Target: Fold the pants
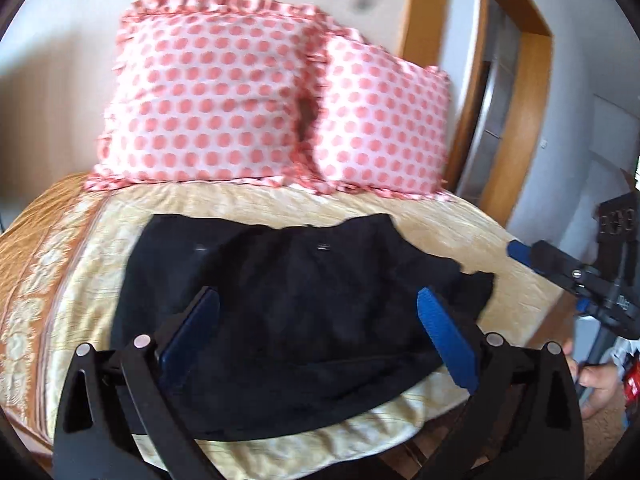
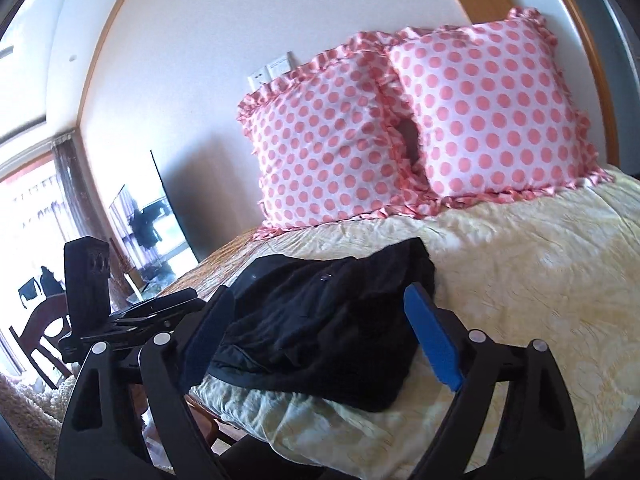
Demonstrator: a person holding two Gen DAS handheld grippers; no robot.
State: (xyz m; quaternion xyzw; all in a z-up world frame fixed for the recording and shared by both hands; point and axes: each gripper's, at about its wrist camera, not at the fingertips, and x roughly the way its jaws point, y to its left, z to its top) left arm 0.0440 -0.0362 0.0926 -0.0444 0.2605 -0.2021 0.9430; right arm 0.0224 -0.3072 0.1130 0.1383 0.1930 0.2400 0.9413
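Left wrist view: bed [image 1: 248,200] covered with a pale yellow patterned spread, with an orange patterned border along its left side. Two pink-dotted pillows [image 1: 208,96] stand against the far wall, side by side and touching. Pants [image 1: 280,296], black, lie bunched on the near part of the bed, close to the near edge, waistband toward the pillows. Left gripper [image 1: 318,336] hangs over the pants with its fingers spread wide; nothing is gripped, and cloth shows in the gap between them without pressing on the blue pads. At the far right the right gripper [image 1: 516,249] shows from the side, just off the right edge of the bed; a hand [image 1: 596,388] holds its handle below.

Right wrist view: at the left a chair [image 2: 44,332] stands near a bright window. The left gripper's body [image 2: 132,316] sits just left of the pants [image 2: 320,320]. Right gripper [image 2: 320,344] has its fingers wide apart, holding nothing, with the pants seen between them. The pillows [image 2: 480,112] stand beyond, at the far right.
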